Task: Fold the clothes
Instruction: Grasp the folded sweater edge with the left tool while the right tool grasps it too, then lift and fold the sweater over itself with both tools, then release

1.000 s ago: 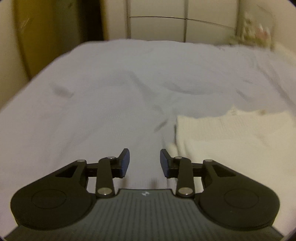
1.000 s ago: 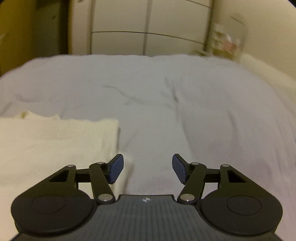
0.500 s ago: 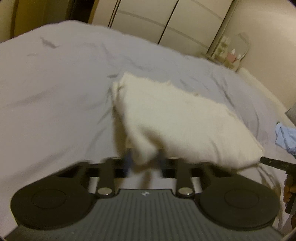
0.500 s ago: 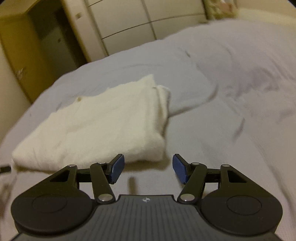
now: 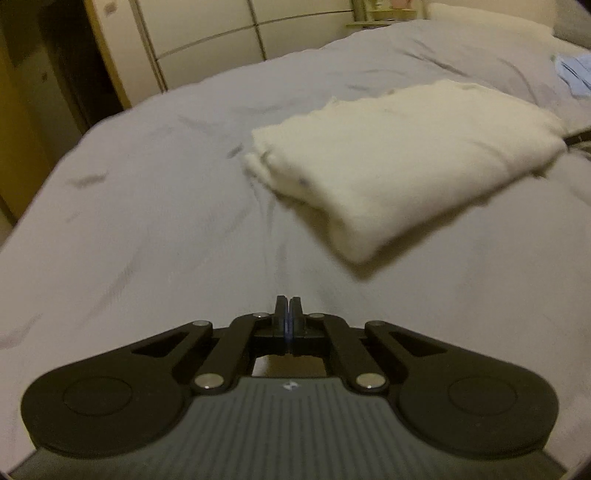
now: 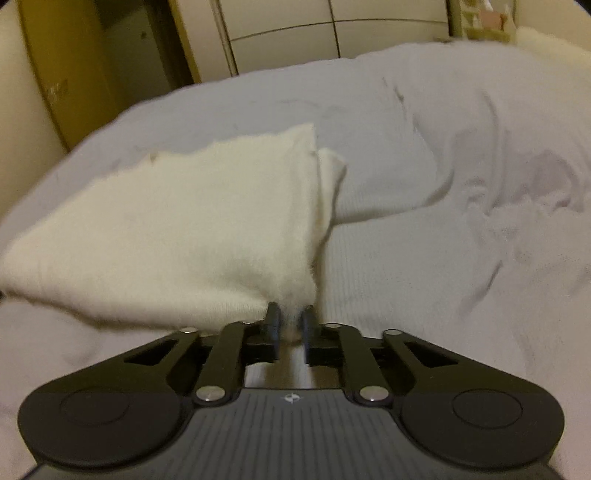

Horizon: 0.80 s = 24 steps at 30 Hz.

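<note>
Your left gripper (image 5: 289, 308) now pressed together, empty, off the cream garment (image 5: 399, 155) | your right gripper (image 6: 291, 319) now pinches its near corner | garment folded on bed (image 5: 147, 206).

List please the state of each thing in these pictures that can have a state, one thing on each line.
left tool: shut, holding nothing, apart from the garment.
right tool: shut on the cream garment's near corner.
cream garment: folded, lying on the bed, one corner pinched.
bed cover: spread out, wrinkled.
blue cloth: crumpled at the bed's far edge.
wardrobe doors: closed.
</note>
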Each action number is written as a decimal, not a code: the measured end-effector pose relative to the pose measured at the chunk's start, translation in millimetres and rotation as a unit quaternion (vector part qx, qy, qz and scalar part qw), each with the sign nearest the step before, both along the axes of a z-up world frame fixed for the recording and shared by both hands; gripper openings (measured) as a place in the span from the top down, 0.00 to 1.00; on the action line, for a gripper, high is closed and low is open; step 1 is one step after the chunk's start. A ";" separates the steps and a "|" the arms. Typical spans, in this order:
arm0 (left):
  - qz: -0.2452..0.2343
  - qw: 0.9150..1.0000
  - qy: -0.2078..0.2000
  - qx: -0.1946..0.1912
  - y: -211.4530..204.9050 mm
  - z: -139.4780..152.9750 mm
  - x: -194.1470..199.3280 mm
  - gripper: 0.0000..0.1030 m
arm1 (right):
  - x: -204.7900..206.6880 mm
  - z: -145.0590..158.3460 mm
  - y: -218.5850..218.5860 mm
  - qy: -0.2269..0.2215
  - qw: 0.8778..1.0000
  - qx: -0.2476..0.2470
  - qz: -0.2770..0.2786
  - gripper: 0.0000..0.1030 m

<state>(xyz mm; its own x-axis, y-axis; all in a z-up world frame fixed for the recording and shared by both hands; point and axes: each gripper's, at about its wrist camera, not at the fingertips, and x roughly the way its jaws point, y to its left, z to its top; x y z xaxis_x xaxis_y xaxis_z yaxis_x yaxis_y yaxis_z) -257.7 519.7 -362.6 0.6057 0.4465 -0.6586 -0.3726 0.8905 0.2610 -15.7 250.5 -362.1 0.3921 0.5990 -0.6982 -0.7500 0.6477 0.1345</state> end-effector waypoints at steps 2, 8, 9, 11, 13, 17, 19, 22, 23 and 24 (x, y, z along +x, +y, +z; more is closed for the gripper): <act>-0.031 0.998 -0.013 0.049 -26.1 11.1 -0.9 0.87 | -16.5 9.8 -4.5 -0.047 0.999 -0.013 -0.007 0.60; -0.152 0.963 0.039 0.218 -82.2 -4.8 37.2 0.39 | -82.1 19.4 4.5 -0.275 0.950 -0.104 0.102 0.31; -0.171 0.950 0.060 0.254 -86.0 -15.5 45.5 0.38 | -90.9 13.4 10.2 -0.309 0.934 -0.127 0.130 0.30; -0.210 0.917 0.101 0.322 -90.3 -38.3 60.2 0.38 | -97.7 -4.6 25.3 -0.368 0.895 -0.184 0.175 0.31; -0.250 0.889 0.130 0.361 -86.4 -58.1 70.9 0.38 | -98.5 -27.1 40.1 -0.414 0.854 -0.231 0.216 0.34; -0.274 0.858 0.163 0.402 -62.1 -78.5 93.6 0.51 | -84.0 -53.7 63.2 -0.456 0.811 -0.262 0.257 0.43; -0.258 0.859 0.178 0.404 -39.8 -81.8 106.8 0.79 | -72.6 -62.7 75.7 -0.468 0.796 -0.280 0.264 0.67; -0.258 0.887 0.156 0.349 -32.7 -62.5 104.5 0.87 | -67.5 -63.9 79.2 -0.471 0.791 -0.277 0.274 0.82; -0.255 0.893 0.147 0.341 -33.2 -55.7 99.5 0.88 | -68.5 -59.5 75.9 -0.469 0.796 -0.269 0.271 0.86; -0.254 0.898 0.141 0.330 -32.9 -50.6 94.8 0.89 | -69.4 -55.1 72.6 -0.467 0.801 -0.262 0.268 0.89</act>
